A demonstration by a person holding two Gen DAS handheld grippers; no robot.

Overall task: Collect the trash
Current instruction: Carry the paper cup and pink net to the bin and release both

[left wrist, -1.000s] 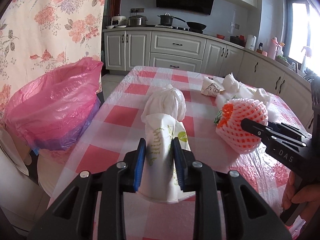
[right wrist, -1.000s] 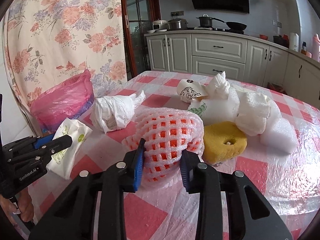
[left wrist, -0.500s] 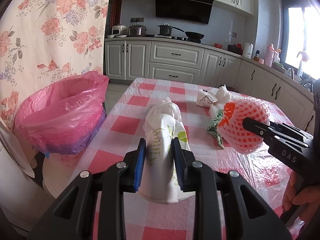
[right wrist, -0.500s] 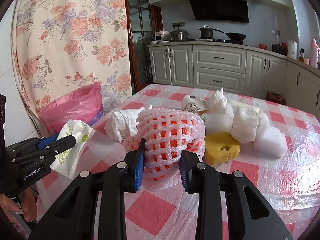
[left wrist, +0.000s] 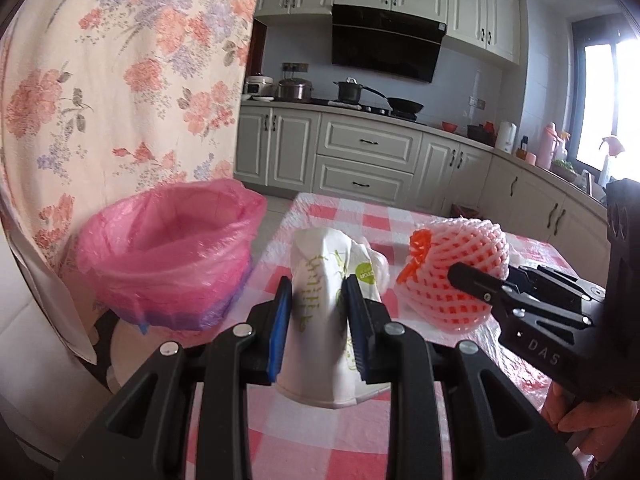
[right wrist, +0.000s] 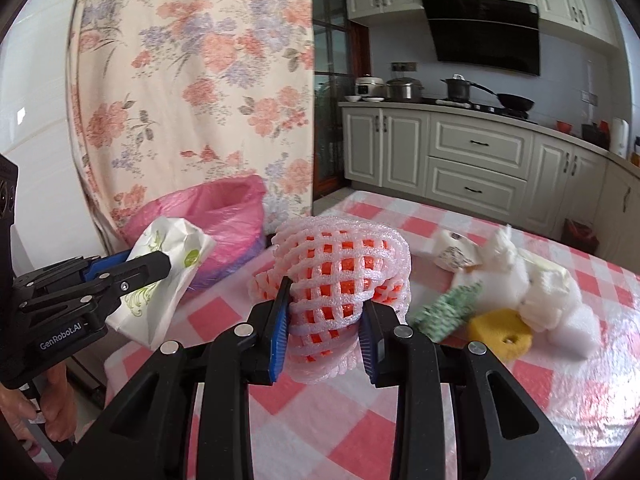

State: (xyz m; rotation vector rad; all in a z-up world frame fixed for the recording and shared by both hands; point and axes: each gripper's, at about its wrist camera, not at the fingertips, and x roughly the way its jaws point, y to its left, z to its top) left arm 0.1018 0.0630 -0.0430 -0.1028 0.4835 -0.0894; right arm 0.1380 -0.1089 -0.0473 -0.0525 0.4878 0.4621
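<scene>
Trash, two pieces in transit: white printed wrapper [left wrist: 320, 320] pinched in the left gripper [left wrist: 316, 316] jaws; pink foam fruit net [right wrist: 336, 280] pinched in the right gripper [right wrist: 324, 328] jaws. Both have risen off the checked surface [right wrist: 400, 432] within the last second and drawn nearer the pink-lined bin [left wrist: 168, 256] beside it. Release over the bin judged next. Remaining on surface: yellow sponge [right wrist: 500, 332], white foam scraps [right wrist: 536, 284].

- the right gripper [left wrist: 472, 280] has the letters "das" in grey on its black side.
- the left gripper [right wrist: 160, 264] has "genrobot.ai" in white on its black side.
- the white wrapper [left wrist: 320, 312] has green writing too small to read.
</scene>
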